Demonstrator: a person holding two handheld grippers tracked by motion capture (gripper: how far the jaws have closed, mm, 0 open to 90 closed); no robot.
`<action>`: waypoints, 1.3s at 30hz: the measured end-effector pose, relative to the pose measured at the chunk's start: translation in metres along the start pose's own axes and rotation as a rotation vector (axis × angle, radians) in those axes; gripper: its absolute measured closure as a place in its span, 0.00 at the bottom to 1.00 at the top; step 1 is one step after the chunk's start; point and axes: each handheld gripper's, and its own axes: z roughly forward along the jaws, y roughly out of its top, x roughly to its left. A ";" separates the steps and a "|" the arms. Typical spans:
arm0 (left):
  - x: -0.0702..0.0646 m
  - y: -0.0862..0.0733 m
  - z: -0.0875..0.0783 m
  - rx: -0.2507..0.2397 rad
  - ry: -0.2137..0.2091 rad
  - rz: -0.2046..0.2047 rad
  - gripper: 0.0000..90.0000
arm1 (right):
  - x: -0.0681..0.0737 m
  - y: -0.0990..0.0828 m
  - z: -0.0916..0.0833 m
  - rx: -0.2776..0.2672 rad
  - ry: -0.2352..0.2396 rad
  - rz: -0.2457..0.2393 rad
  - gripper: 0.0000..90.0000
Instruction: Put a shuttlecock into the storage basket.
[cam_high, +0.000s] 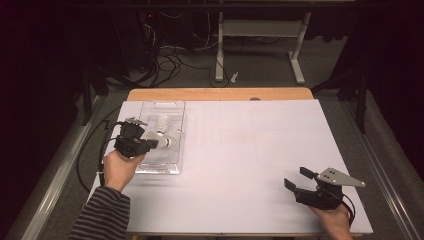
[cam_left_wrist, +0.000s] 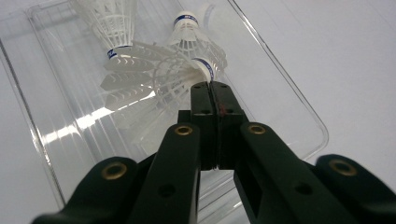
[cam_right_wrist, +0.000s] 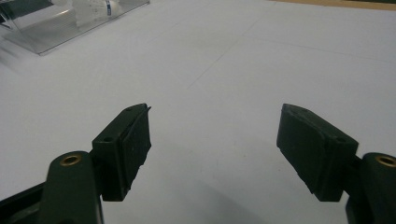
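Note:
A clear plastic tray (cam_high: 159, 169) lies at the left of the white table and holds three white shuttlecocks with blue bands. In the left gripper view one shuttlecock (cam_left_wrist: 114, 25) stands at the tray's far end, a second (cam_left_wrist: 189, 32) lies beside it, and a third (cam_left_wrist: 149, 74) lies nearest. My left gripper (cam_left_wrist: 212, 86) is shut, jaws pressed flat together, tips right at the nearest shuttlecock's banded end; whether a feather is pinched I cannot tell. From above, the left gripper (cam_high: 156, 144) reaches over the tray. My right gripper (cam_high: 296, 177) (cam_right_wrist: 215, 140) rests open and holds nothing at the table's near right.
The white sheet (cam_high: 250, 145) covers the table, with a wooden strip (cam_high: 220, 94) along the far edge. The tray's corner (cam_right_wrist: 46, 35) shows far off in the right gripper view. Table legs and cables stand on the floor beyond.

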 end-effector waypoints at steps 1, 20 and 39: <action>0.000 0.000 0.001 0.003 0.004 0.001 0.99 | 0.000 0.000 0.000 0.001 0.000 -0.001 0.30; 0.006 0.001 0.017 0.013 0.041 -0.015 0.98 | 0.000 0.000 0.000 -0.001 0.001 -0.006 0.30; 0.011 0.006 0.023 -0.006 0.059 -0.050 0.87 | 0.000 0.000 0.000 0.002 -0.002 0.000 0.30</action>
